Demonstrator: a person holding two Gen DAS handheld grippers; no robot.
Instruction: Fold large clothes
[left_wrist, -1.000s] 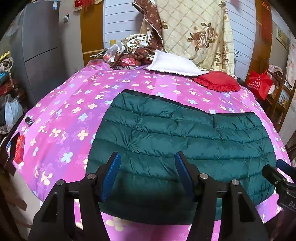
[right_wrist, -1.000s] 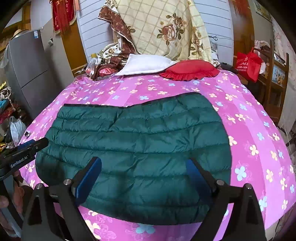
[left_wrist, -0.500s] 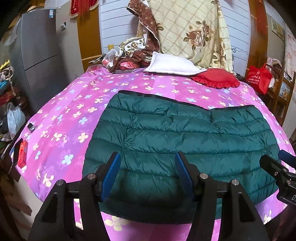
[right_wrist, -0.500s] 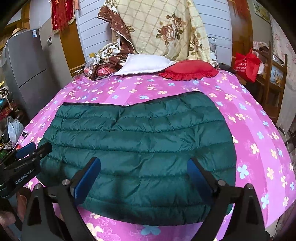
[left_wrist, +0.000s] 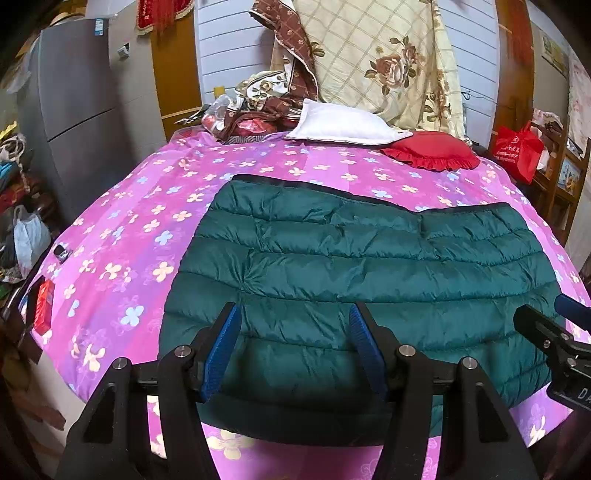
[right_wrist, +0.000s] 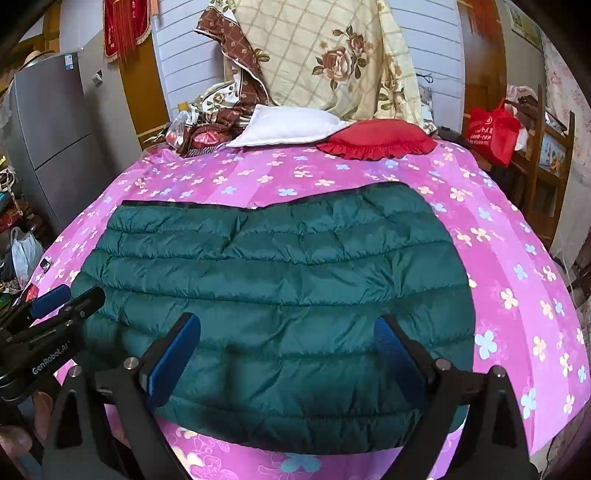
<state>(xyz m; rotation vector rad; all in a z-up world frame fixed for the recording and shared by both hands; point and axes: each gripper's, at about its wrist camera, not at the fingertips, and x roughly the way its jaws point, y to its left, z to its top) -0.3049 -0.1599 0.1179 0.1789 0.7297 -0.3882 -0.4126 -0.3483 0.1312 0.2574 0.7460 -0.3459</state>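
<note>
A dark green quilted down jacket (left_wrist: 362, 266) lies folded flat on the pink flowered bed sheet (left_wrist: 122, 236); it also shows in the right wrist view (right_wrist: 280, 280). My left gripper (left_wrist: 293, 325) is open and empty, held above the jacket's near left part. My right gripper (right_wrist: 288, 339) is open wide and empty, above the jacket's near edge. The right gripper's tip shows at the right edge of the left wrist view (left_wrist: 554, 332). The left gripper shows at the left in the right wrist view (right_wrist: 55, 314).
A white pillow (left_wrist: 343, 123) and a red ruffled cushion (left_wrist: 432, 149) lie at the bed's far end, with a floral quilt (left_wrist: 388, 59) and piled cloth behind. A grey fridge (left_wrist: 77, 99) stands left. A red bag (left_wrist: 517, 151) and wooden shelves stand right.
Both grippers have pulled back and risen slightly, so more of the bed shows. The jacket has not moved. Both stay open.
</note>
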